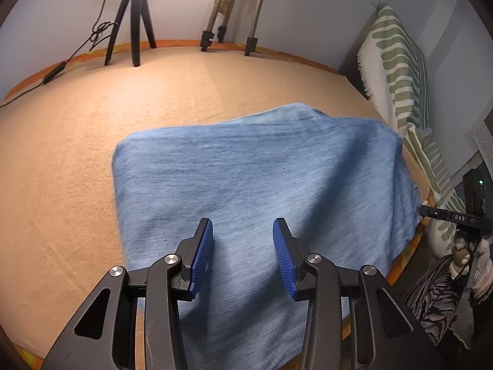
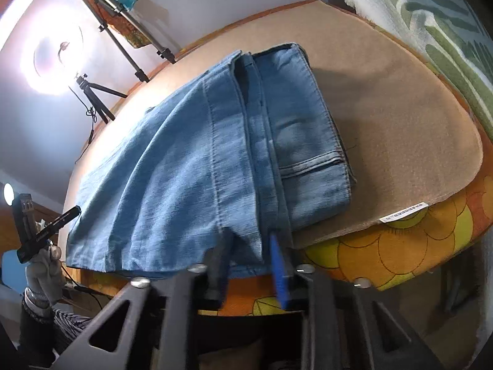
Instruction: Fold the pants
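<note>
pants: soft, faintly streaked blue denim pants [image 2: 191, 166] lay folded on the tan felt-covered table [image 1: 77, 154] | left gripper [image 1: 243, 256]: your ribbed blue pads gaped, empty | right gripper [image 2: 249, 265]: narrow, its jaws straddling the hem; grip unclear

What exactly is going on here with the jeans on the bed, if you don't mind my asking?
A person is folding blue pants on a tan blanket with handheld tongs. The pants already lie folded over, with the pocket side on top at the right. The left tongs hover open above the denim, gripping nothing. The right tongs sit at the near hem at the bed's edge, fabric between their fingers; whether they pinch it is unclear through the blur.
</note>
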